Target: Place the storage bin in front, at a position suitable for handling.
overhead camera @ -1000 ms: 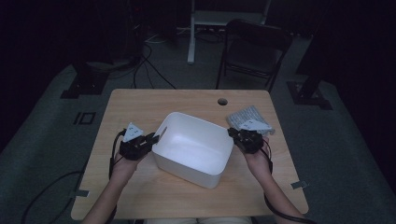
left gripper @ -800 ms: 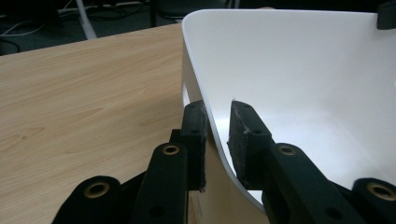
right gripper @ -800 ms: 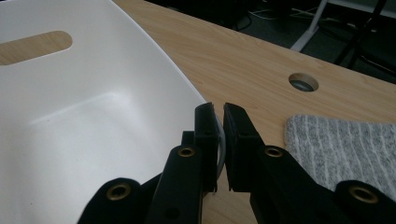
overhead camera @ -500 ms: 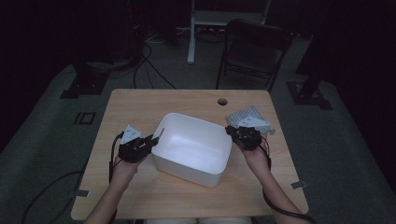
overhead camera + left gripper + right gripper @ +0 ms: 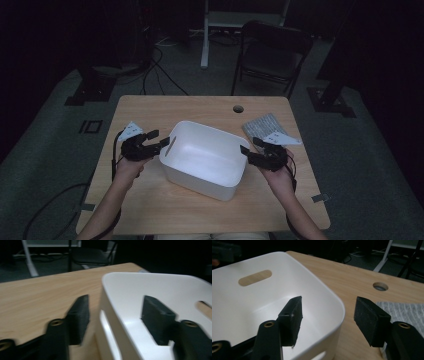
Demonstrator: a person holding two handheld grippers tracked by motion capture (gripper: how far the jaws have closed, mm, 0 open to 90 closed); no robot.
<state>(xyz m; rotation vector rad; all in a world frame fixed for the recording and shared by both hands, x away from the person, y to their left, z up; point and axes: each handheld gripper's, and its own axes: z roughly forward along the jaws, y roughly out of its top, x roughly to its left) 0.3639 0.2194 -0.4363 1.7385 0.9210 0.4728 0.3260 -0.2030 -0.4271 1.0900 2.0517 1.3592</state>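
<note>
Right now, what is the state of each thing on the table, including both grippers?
White bin: upright, empty, resting on the table.
Left gripper: jaws just opened, straddling the bin's wall without pressing it.
Right gripper: jaws just opened, straddling the opposite wall, not gripping.
Grey cloth: lying flat beside the bin.

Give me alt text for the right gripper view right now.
The right claw stands open astride the near wall of a white bin, one jaw inside and one outside, its pads off the wall. Right of the bin on the wooden table lie a grey striped cloth and a round hole.
</note>
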